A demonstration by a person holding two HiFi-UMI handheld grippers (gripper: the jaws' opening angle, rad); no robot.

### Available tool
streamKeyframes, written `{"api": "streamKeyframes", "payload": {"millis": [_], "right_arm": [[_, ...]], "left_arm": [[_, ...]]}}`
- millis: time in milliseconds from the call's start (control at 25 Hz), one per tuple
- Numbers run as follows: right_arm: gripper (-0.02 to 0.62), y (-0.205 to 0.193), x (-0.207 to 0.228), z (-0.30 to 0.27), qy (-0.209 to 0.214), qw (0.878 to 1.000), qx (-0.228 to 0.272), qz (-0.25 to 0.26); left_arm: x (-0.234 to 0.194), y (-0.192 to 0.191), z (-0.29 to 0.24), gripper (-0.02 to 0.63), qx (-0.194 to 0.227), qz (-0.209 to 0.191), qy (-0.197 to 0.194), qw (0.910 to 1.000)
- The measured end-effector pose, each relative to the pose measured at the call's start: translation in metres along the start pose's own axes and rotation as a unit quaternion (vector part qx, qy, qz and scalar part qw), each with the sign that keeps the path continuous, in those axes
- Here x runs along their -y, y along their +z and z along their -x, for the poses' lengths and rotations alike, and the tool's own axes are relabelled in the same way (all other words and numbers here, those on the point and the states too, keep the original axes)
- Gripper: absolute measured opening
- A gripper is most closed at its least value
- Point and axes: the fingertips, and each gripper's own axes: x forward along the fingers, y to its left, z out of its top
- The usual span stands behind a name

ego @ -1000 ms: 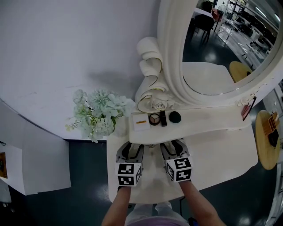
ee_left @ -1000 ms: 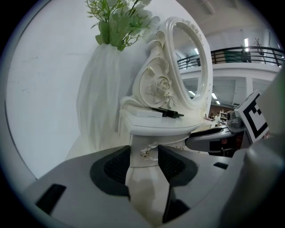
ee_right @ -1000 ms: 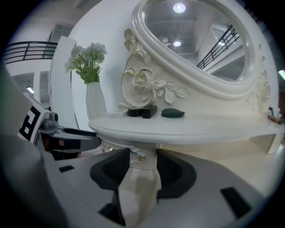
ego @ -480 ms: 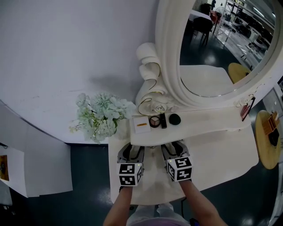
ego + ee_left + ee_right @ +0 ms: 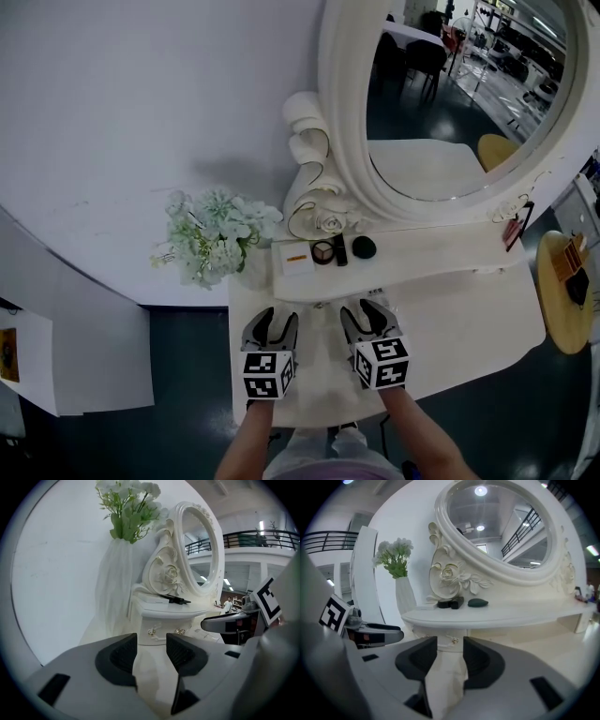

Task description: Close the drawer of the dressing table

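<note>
The white dressing table (image 5: 469, 328) carries a raised shelf (image 5: 422, 267) below an oval mirror (image 5: 450, 94). Under that shelf the small drawer front (image 5: 161, 633) with gold handles looks flush with its frame; it also shows as the drawer front (image 5: 451, 642) in the right gripper view. My left gripper (image 5: 271, 325) (image 5: 151, 649) and right gripper (image 5: 367, 317) (image 5: 450, 654) hover side by side over the tabletop, a short way back from the drawer. Both are open with nothing between their jaws.
On the shelf lie a white box (image 5: 293, 258), a round compact (image 5: 323, 251) and a dark oval item (image 5: 364, 247). A vase of white flowers (image 5: 214, 239) stands at the left end. A round wooden stool (image 5: 562, 300) is at the right.
Both grippers have drawn back from the shelf edge toward the person, so more tabletop shows between them and the drawer.
</note>
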Motion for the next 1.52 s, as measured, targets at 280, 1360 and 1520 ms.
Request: {"api": "streamKeyframes", "payload": {"millis": [280,1360,1520], "right_arm": [[0.158,0.007,-0.017,0.028,0.009,1.0,0.021,0.001],[0.046,0.006,-0.036,0.133,0.033,0.997,0.074,0.003],[0.026,0.005,-0.036,0.142,0.038,0.996,0.08,0.003]], "left_arm": [[0.016,0.009,0.026,0.176,0.019,-0.017,-0.003,0.9997],[0.07,0.021,0.115,0.043,0.074,-0.048,-0.004,0.9961],[0.076,0.019,0.122,0.027,0.076,-0.049,-0.001,0.9959]]}}
